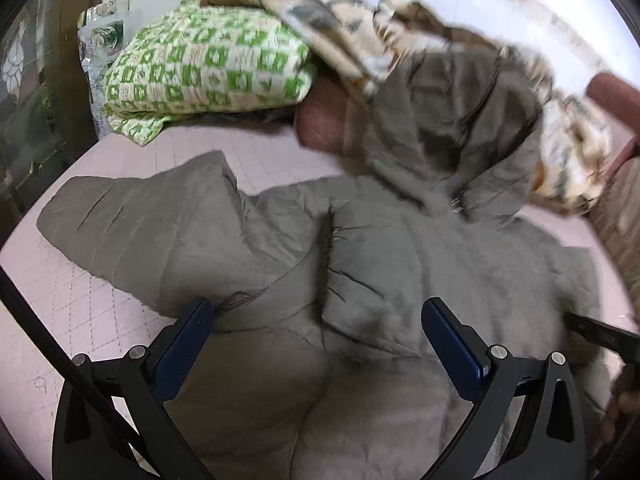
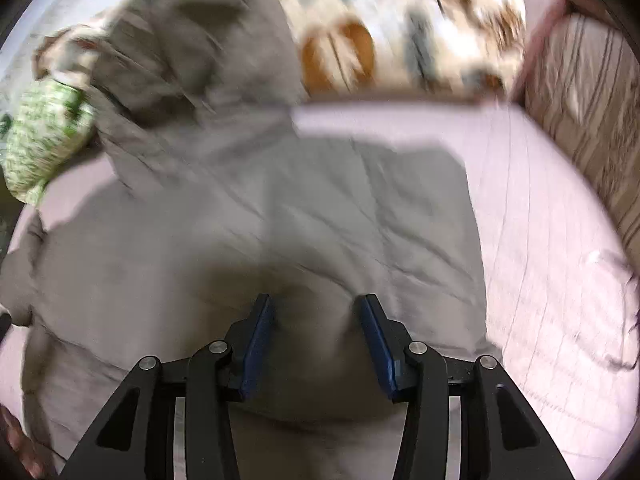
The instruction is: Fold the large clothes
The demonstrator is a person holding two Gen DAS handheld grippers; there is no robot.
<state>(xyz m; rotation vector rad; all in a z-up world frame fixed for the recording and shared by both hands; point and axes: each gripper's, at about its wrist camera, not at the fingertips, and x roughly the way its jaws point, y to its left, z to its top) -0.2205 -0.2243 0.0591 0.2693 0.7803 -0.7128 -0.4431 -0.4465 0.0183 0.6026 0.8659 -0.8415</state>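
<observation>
Grey padded coat (image 1: 280, 240) on bed; no readable writing.

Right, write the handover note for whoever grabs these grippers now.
Left gripper: open, over the grey padded jacket, gripping nothing.
Right gripper: open, also above the jacket, nothing held.
Jacket lies spread on the pink bed sheet, hood end toward the green checked pillow.
Done: jacket laid out.
Left: all folding, it seems; sleeves then body.
</observation>
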